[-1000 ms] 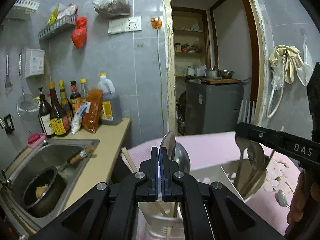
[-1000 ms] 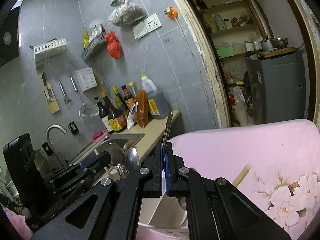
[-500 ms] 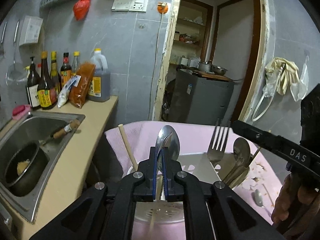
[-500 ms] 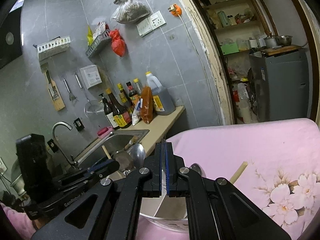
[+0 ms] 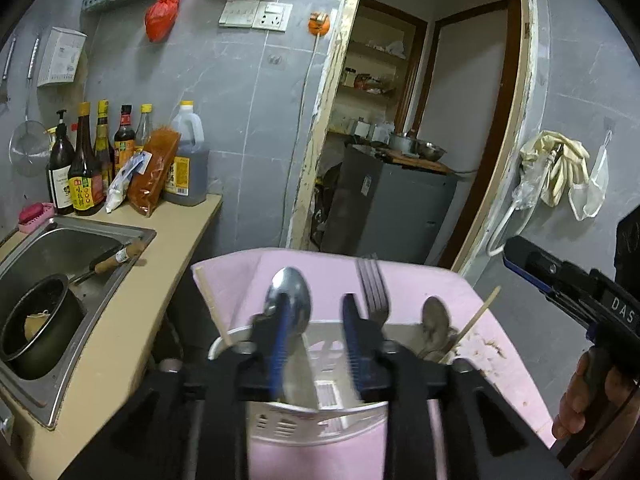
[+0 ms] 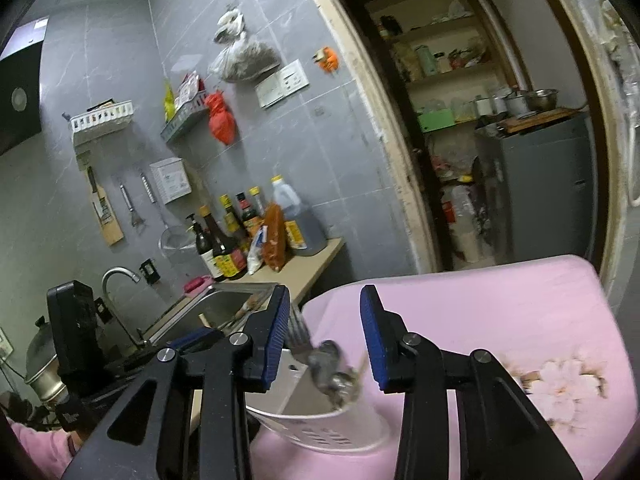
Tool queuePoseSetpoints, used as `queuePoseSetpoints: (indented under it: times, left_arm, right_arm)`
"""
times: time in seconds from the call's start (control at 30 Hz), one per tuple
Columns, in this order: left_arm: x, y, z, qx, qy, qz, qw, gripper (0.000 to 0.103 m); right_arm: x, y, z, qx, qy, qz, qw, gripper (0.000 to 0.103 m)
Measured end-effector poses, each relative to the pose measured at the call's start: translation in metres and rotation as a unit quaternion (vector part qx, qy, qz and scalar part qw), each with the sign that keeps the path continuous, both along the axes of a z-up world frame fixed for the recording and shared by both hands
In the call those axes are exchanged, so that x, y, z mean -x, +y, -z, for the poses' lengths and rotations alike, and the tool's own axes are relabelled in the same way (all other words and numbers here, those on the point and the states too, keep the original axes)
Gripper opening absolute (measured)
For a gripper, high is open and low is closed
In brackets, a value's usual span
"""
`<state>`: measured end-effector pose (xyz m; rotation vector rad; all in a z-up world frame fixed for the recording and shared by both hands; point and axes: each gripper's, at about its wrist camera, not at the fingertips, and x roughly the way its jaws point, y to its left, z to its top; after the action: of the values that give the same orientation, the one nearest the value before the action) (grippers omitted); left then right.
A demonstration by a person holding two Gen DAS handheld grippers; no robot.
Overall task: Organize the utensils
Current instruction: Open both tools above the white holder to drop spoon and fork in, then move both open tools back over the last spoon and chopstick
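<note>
— Utensils were mostly in place, weren't they? How far along did it look?

— Far along, I'd judge. A white perforated plastic utensil holder (image 5: 320, 408) stood on the pink flowered cloth (image 5: 500, 380) covering the desk, and it already held a shiny metal spoon (image 5: 294, 300) upright in the left compartment, with a metal fork (image 5: 374, 292), a second duller spoon (image 5: 436, 320) and a pale wooden chopstick (image 5: 478, 316) in the right one. Another chopstick (image 5: 214, 304) leaned out at the holder's left rim.

— Anything left to put away?

— No loose cutlery showed on the bare cloth in either view, so little or nothing seemed left; parts of the desk lay hidden behind the arms, though.

— And the jaws?

— Both sets were released. The left gripper (image 5: 314, 328) had its blue pads spread wide just above the holder, the shiny spoon standing free close by the left pad; whether it touched, I couldn't tell. The right gripper (image 6: 324, 336) was equally wide, gripping nothing; from its camera the fork's tines (image 6: 298, 330) showed just beside its left pad, over the holder (image 6: 320, 424).

— So nothing was carried?

— Nothing.
</note>
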<state>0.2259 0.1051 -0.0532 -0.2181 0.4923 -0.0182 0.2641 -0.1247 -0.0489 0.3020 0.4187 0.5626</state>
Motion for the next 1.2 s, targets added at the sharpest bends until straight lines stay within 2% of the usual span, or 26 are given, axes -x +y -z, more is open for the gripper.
queuePoseSetpoints:
  times: [0.07,0.13,0.17,0.23,0.27,0.33,0.43,0.63,0.8,1.2]
  left_arm:
    - [0.001,-0.007,-0.005,0.003,-0.007,0.0,1.0,0.036]
    - [0.002,-0.015,-0.009,0.001,-0.012,0.0,0.9999,0.041]
    - [0.003,-0.019,-0.011,0.0,-0.015,0.0,0.9999,0.043]
    - [0.005,-0.029,-0.015,-0.003,-0.024,-0.002,0.9997,0.053]
    - [0.007,-0.034,-0.017,-0.004,-0.029,-0.003,0.9996,0.056]
    - [0.01,-0.045,-0.021,-0.009,-0.039,-0.005,0.9992,0.071]
    - [0.015,-0.065,-0.024,-0.022,-0.057,-0.015,0.998,0.086]
    - [0.021,-0.1,-0.025,-0.054,-0.073,-0.022,0.9956,0.097]
    - [0.027,-0.127,-0.019,-0.072,-0.075,-0.023,0.9944,0.1]
    - [0.033,-0.178,0.026,-0.059,-0.018,0.005,0.9981,0.1]
  right_arm:
    - [0.004,-0.014,-0.004,0.006,-0.007,0.014,1.0,0.04]
    - [0.009,-0.028,-0.008,0.012,-0.014,0.03,0.999,0.056]
    - [0.01,-0.034,-0.011,0.015,-0.017,0.036,0.999,0.059]
    - [0.015,-0.05,-0.013,0.02,-0.022,0.054,0.998,0.074]
    - [0.016,-0.055,-0.015,0.022,-0.025,0.06,0.998,0.076]
    - [0.021,-0.068,-0.018,0.032,-0.032,0.078,0.996,0.082]
    - [0.027,-0.087,-0.02,0.043,-0.042,0.097,0.993,0.092]
    - [0.035,-0.116,-0.017,0.068,-0.045,0.12,0.989,0.095]
    - [0.035,-0.137,-0.002,0.092,-0.021,0.126,0.987,0.097]
    - [0.022,-0.179,0.069,0.135,0.071,0.108,0.982,0.097]
